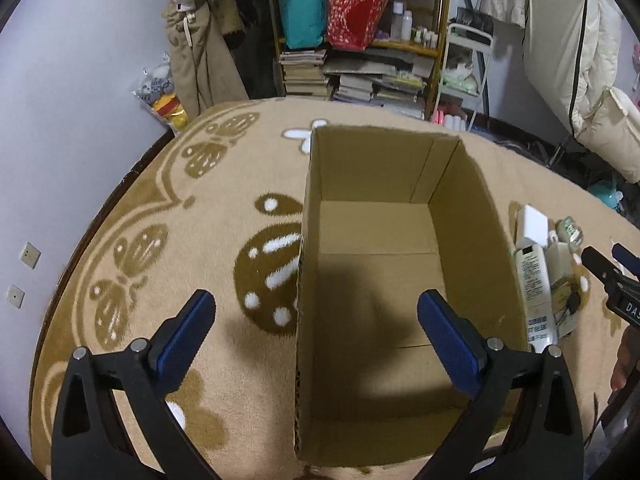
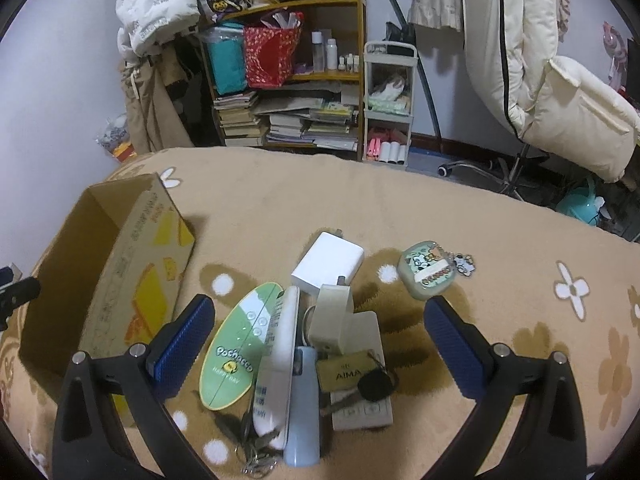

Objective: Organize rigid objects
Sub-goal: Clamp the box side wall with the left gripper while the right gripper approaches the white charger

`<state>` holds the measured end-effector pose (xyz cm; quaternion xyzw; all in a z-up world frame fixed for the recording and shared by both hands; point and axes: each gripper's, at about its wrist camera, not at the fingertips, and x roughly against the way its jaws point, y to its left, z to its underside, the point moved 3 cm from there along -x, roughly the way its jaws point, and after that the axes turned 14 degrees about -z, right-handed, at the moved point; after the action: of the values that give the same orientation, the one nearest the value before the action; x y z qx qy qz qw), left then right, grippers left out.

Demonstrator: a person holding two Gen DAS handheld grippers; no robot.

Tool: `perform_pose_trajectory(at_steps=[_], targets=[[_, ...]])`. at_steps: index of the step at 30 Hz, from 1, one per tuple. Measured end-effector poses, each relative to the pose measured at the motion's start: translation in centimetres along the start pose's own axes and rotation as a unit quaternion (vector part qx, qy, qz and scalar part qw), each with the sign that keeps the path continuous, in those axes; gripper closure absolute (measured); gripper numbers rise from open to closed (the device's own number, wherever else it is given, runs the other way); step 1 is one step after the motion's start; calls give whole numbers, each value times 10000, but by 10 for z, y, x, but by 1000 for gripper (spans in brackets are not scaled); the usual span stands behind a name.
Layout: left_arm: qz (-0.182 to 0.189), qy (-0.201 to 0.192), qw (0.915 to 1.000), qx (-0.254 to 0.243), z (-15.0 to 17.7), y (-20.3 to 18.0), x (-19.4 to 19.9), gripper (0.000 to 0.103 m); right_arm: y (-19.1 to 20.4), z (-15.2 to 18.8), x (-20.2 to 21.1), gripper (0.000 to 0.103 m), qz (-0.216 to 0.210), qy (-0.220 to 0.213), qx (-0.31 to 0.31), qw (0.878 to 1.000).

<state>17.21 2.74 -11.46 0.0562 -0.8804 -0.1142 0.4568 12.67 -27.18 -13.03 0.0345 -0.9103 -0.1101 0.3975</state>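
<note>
An empty open cardboard box [image 1: 380, 280] stands on the patterned blanket; my left gripper [image 1: 316, 332] hangs open over its near left wall. The box [image 2: 120, 264] also shows at the left of the right wrist view. My right gripper [image 2: 320, 340] is open above a pile of small items: a white charger block [image 2: 328, 264], a green oval Pochacco fan [image 2: 236, 344], a white tube [image 2: 280, 360], a light blue case [image 2: 304, 408], a beige plug adapter [image 2: 332, 320], a remote [image 2: 364, 408], an AIMA key tag [image 2: 348, 372] and a green earbud case [image 2: 428, 272]. The pile [image 1: 536, 280] lies right of the box.
The blanket [image 2: 480, 216] covers a bed. Behind it stand a cluttered bookshelf [image 2: 288, 80], a white trolley [image 2: 388, 104] and an office chair [image 2: 560, 92] draped in cream padding. Keys [image 2: 256, 452] lie at the pile's near end. The right gripper's tips [image 1: 612, 264] show at the right edge.
</note>
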Motion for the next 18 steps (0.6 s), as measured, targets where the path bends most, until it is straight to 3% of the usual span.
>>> perform_pose_trajectory(at_steps=[7,10,12,18], targets=[[104,383,9992,-28,7,-9,-21,25,-14,8,-26,0,140,288,-91,9994],[215,527,9984,-13,9,-11,-27,35,-21,12,-31,10,239,342,-158,9990],[215,611,9979,-27,12,-12,-29,46,-26,13,-34,12,228,340,-247,9989],[180,770,9968,-78,18,-15,-35,66,-36,16,-42,20,115,401,-492,9979]])
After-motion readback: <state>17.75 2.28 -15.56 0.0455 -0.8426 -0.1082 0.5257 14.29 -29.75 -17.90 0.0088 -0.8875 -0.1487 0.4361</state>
